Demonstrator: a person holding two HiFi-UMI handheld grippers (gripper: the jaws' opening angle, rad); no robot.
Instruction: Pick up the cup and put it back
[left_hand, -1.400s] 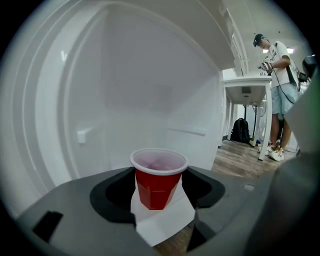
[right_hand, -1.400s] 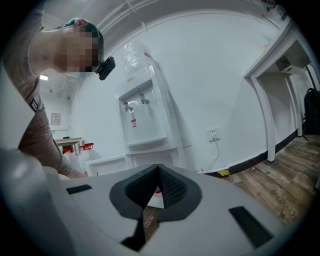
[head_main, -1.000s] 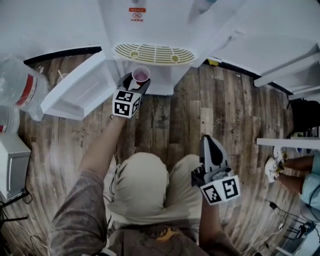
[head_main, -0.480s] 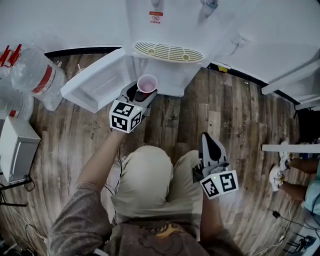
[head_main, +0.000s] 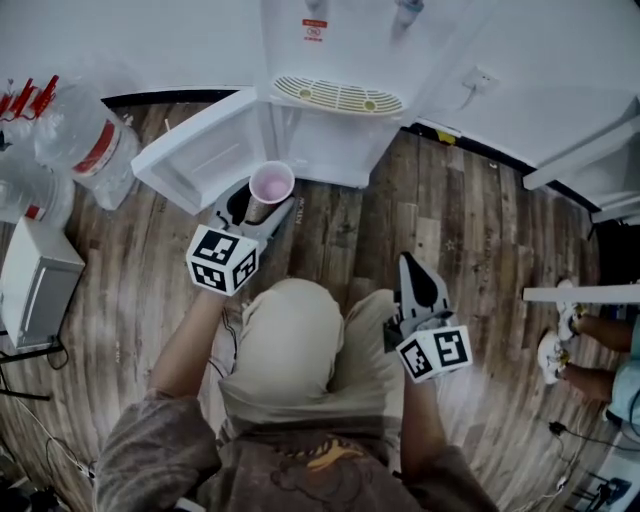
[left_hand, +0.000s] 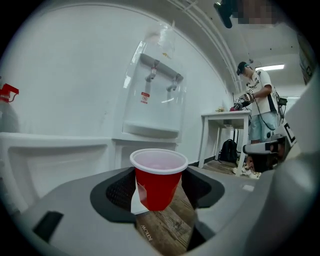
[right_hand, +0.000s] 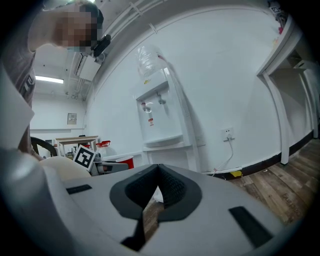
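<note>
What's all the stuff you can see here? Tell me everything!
cup: one, red, held in the left tool
water dispenser: one, white, against the wall, lower door open
water bottles: two, clear with red labels, floor at left
box: one, grey, floor far left
table: one, white, at right
backpack: one, black, by the table legs
other person: one, white shirt, at the table
left tool: one, grey, shut on the cup
right tool: one, grey, shut and empty, by the right leg
</note>
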